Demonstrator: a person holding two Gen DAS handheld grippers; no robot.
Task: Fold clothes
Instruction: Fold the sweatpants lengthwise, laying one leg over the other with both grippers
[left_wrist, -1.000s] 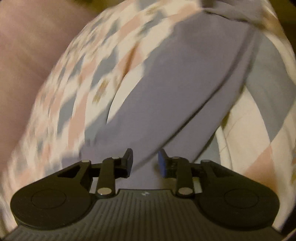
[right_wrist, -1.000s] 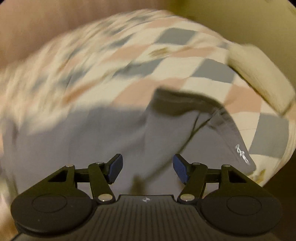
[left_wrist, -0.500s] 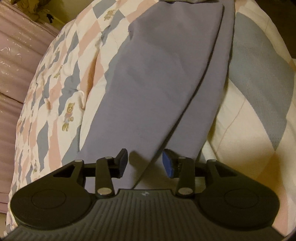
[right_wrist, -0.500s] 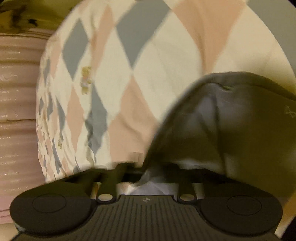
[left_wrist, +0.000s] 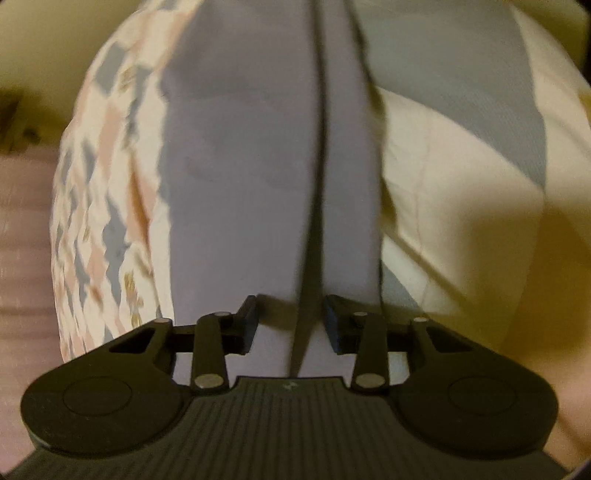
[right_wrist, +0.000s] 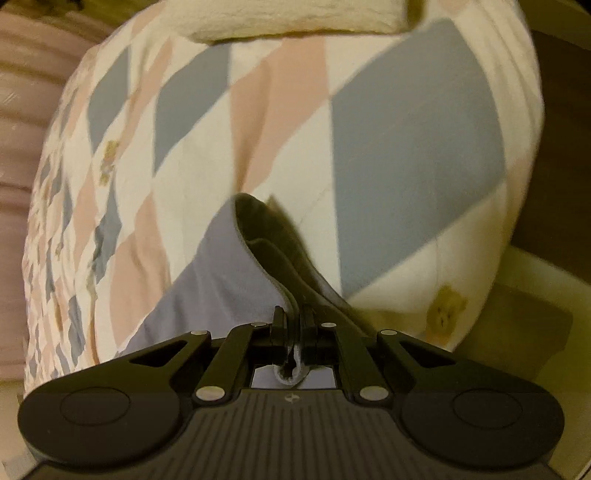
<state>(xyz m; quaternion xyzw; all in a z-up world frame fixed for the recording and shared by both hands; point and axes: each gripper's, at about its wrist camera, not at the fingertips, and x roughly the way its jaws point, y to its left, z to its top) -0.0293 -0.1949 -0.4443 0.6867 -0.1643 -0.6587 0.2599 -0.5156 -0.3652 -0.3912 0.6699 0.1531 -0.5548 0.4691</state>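
Grey-lavender trousers (left_wrist: 240, 166) lie stretched along a quilt with pink, grey and cream diamonds (left_wrist: 110, 192). Their two legs run side by side with a dark seam gap between them. My left gripper (left_wrist: 290, 314) hovers just over the near end of the legs, open, nothing between its fingers. In the right wrist view my right gripper (right_wrist: 293, 325) is shut on a bunched edge of the trousers (right_wrist: 221, 266). The cloth rises in a dark fold ahead of the jaws, and a bit of it pokes out behind them.
The quilt (right_wrist: 406, 147) covers a bed with small bear prints. A cream pillow (right_wrist: 295, 18) lies at the far end. Pink bedding (right_wrist: 22, 110) lies to the left. At the right the bed edge drops to a dark floor (right_wrist: 561, 110).
My right gripper has closed on the trouser edge and lifted it clear of the quilt. My left gripper swung until the legs run straight ahead, staying open.
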